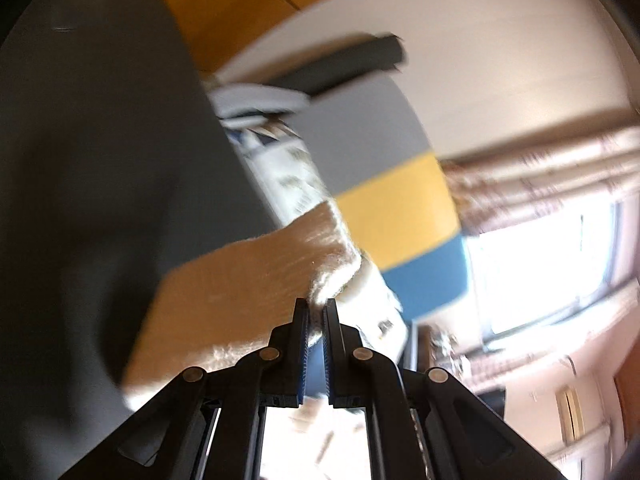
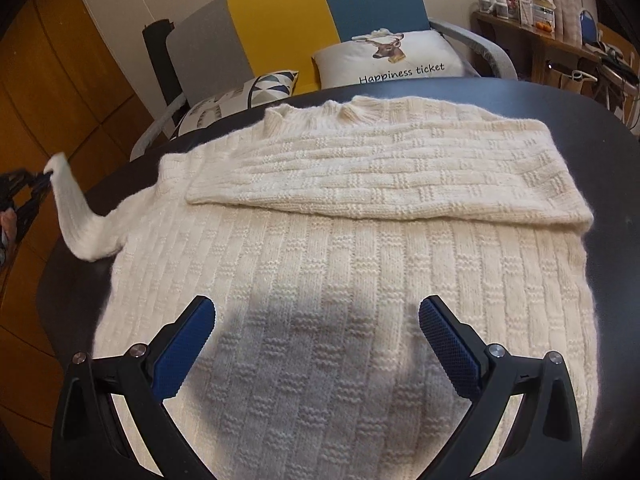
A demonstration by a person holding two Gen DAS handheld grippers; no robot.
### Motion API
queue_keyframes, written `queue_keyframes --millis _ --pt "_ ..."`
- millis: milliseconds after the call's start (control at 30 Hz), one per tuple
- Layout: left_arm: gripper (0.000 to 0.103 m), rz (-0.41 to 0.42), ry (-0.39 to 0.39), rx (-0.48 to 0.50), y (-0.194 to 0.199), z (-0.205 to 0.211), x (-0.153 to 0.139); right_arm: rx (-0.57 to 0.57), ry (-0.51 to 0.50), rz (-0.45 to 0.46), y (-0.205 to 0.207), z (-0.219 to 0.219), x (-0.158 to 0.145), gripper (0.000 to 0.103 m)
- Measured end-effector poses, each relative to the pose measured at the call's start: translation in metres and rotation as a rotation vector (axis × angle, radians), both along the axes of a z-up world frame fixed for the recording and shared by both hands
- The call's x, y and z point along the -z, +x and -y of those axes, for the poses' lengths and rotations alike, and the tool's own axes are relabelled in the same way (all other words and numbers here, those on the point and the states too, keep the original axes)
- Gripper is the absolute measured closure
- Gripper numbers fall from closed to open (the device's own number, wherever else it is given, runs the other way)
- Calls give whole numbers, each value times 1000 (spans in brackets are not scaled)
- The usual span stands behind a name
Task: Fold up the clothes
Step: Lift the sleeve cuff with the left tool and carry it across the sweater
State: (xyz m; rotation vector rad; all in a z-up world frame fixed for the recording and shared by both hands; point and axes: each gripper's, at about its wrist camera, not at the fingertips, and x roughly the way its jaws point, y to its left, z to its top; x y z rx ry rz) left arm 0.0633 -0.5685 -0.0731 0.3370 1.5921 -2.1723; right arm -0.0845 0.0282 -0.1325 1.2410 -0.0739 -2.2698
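Note:
A cream knitted sweater (image 2: 340, 248) lies flat on a dark round table (image 2: 560, 112). Its right sleeve (image 2: 380, 176) is folded across the chest. The left sleeve (image 2: 76, 216) is lifted off the table's left side. My left gripper (image 1: 316, 308) is shut on that sleeve's cuff (image 1: 248, 292), seen blurred in the left wrist view. In the right wrist view the left gripper (image 2: 40, 180) shows at the far left edge, pinching the cuff end. My right gripper (image 2: 316, 320) hovers open above the sweater's lower body, nothing between its blue pads (image 2: 184, 344).
Behind the table stands a sofa (image 2: 280, 12) in grey, yellow and blue with a deer-print cushion (image 2: 392, 56) and a patterned cushion (image 2: 240, 96). A cluttered wooden shelf (image 2: 532, 20) sits at the right. Wooden floor (image 2: 60, 80) lies to the left.

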Motion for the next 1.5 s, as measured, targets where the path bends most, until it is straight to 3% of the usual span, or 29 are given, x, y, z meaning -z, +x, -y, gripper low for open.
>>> queue_keyframes --millis 333,600,767,1167,1367,1500 --pt "98 -59 -24 256 -116 -120 -33 11 -13 27 -7 -25 11 0" --pt "98 -78 -18 446 -171 -241 -45 44 -48 28 -13 -49 8 0" --pt "98 -90 8 514 -202 -279 -40 82 -89 48 -16 -71 11 0" --pt "98 19 25 635 -234 -332 -1 102 -101 54 -16 -86 11 0" --pt "98 125 -62 731 -257 -367 15 119 -131 72 -19 -93 16 0" --pt "96 205 -46 803 -273 -387 40 125 -164 82 -19 -99 17 0"
